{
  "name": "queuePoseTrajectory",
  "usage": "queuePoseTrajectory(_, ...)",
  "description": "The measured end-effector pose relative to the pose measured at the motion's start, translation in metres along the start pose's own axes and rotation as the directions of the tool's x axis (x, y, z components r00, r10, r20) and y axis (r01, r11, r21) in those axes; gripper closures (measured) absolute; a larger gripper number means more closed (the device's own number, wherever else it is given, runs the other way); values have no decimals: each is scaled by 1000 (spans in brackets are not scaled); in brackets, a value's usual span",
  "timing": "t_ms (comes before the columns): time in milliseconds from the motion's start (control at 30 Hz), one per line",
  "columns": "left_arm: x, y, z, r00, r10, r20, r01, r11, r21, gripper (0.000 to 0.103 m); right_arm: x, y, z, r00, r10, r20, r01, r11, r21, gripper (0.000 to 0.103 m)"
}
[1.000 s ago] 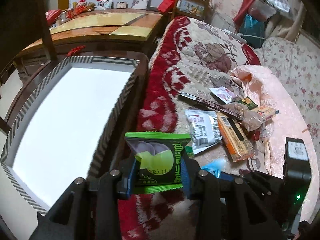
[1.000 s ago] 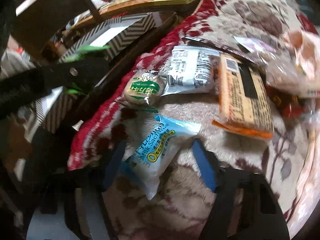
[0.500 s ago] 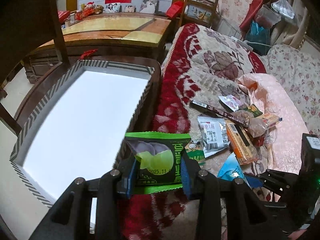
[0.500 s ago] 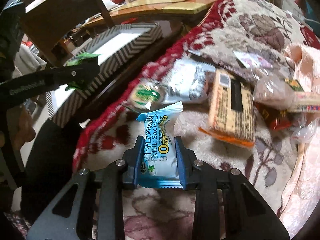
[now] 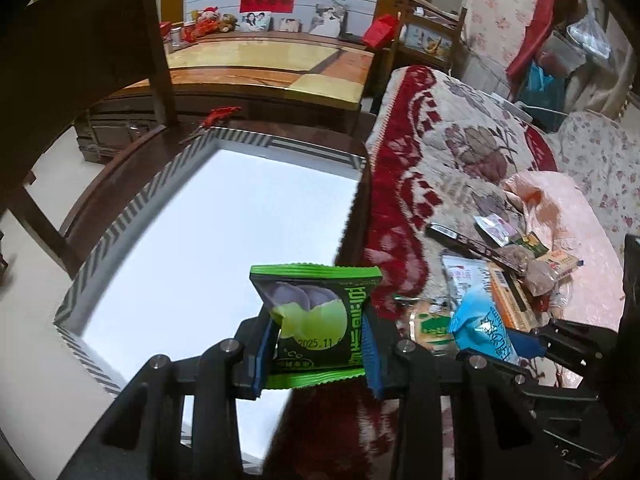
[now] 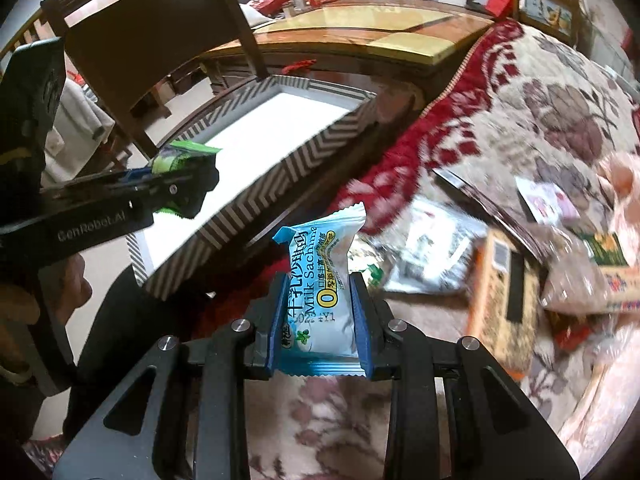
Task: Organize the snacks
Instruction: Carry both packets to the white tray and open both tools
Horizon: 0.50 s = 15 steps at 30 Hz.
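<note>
From the left wrist, the left gripper (image 5: 316, 344) is clamped on a green snack packet (image 5: 316, 320) printed "2025.11", held over the near edge of a white box with a chevron-striped rim (image 5: 132, 216); the heap of loose snacks (image 5: 504, 280) lies at three o'clock. From the right wrist, the right gripper (image 6: 320, 320), whose jaws have just been closing, grips a blue "Milk Sachima" packet (image 6: 320, 280); the left tool at nine o'clock reads "GenRobot.AI".
</note>
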<state>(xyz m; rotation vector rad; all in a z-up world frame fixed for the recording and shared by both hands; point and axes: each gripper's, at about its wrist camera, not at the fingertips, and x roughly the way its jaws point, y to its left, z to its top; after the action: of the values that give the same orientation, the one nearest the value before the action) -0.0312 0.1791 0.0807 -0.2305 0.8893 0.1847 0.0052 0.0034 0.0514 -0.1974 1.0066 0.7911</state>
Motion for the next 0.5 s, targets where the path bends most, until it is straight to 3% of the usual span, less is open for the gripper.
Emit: queuePoseTrajectory(500, 9, 73, 6, 993, 114, -21, -116, 986, -121, 64, 40, 45, 64, 999, 52, -17, -53, 994, -98, 74)
